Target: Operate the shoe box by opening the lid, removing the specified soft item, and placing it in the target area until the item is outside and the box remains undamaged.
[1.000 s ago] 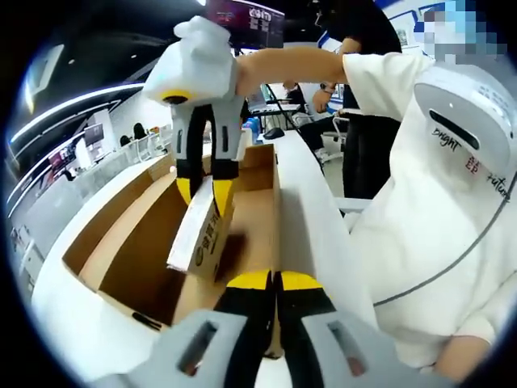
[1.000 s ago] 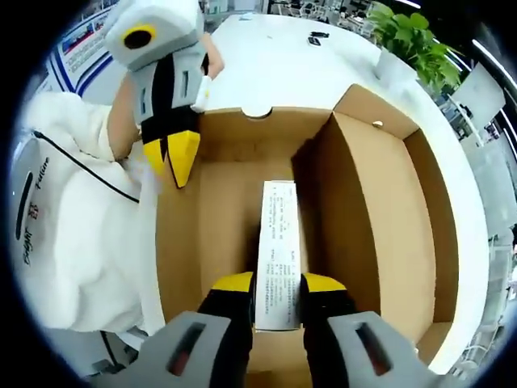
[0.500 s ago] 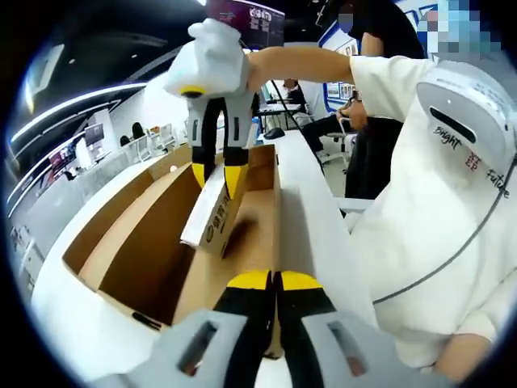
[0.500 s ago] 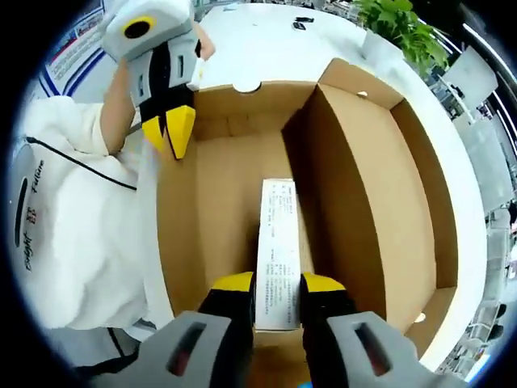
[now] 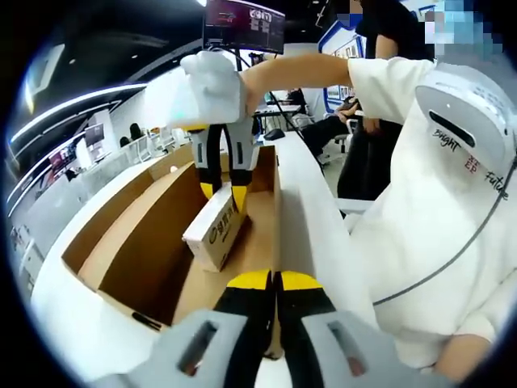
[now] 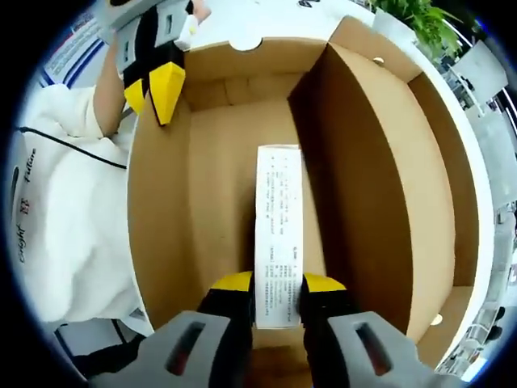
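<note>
The shoe box (image 6: 161, 210) lies open beneath your fingers. Your right gripper (image 6: 275, 283) clamps one end of a small white carton (image 6: 277, 226), holding it inside the box. Your left gripper (image 5: 273, 280) rests pinched shut on the box's side wall.

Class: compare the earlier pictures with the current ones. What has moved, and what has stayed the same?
The right gripper, still shut on the white packet, has tipped it flatter and lower over the box floor. The left gripper has stayed shut on the box's near wall, and the box has not moved.
</note>
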A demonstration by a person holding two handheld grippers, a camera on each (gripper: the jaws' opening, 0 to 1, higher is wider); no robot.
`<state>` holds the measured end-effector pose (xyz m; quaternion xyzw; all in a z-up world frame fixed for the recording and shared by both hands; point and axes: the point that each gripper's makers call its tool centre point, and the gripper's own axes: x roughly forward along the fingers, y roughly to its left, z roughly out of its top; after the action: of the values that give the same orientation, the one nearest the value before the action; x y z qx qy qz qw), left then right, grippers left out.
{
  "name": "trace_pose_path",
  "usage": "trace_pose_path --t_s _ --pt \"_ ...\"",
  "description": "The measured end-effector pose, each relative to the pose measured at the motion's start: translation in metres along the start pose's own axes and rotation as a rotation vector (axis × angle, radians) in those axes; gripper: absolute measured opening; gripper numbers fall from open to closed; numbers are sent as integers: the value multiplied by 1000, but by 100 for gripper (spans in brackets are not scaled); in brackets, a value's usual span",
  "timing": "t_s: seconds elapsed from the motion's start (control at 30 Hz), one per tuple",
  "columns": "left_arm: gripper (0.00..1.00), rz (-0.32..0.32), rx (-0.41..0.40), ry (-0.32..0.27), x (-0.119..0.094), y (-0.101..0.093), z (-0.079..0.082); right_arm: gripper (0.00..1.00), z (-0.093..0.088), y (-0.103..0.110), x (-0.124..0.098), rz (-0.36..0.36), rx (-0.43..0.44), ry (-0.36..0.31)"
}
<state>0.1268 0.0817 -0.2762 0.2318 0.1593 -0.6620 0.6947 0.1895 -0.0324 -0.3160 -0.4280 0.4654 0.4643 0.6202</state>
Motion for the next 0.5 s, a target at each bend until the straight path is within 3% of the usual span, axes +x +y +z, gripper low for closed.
trace_pose_path --t_s 0.27,0.5 --pt "1 -2 -3 1 0 0 1 30 13 6 -12 -17 -38 -13" --pt "1 -1 -2 0 0 0 1 29 27 3 -9 13 -15 -34"
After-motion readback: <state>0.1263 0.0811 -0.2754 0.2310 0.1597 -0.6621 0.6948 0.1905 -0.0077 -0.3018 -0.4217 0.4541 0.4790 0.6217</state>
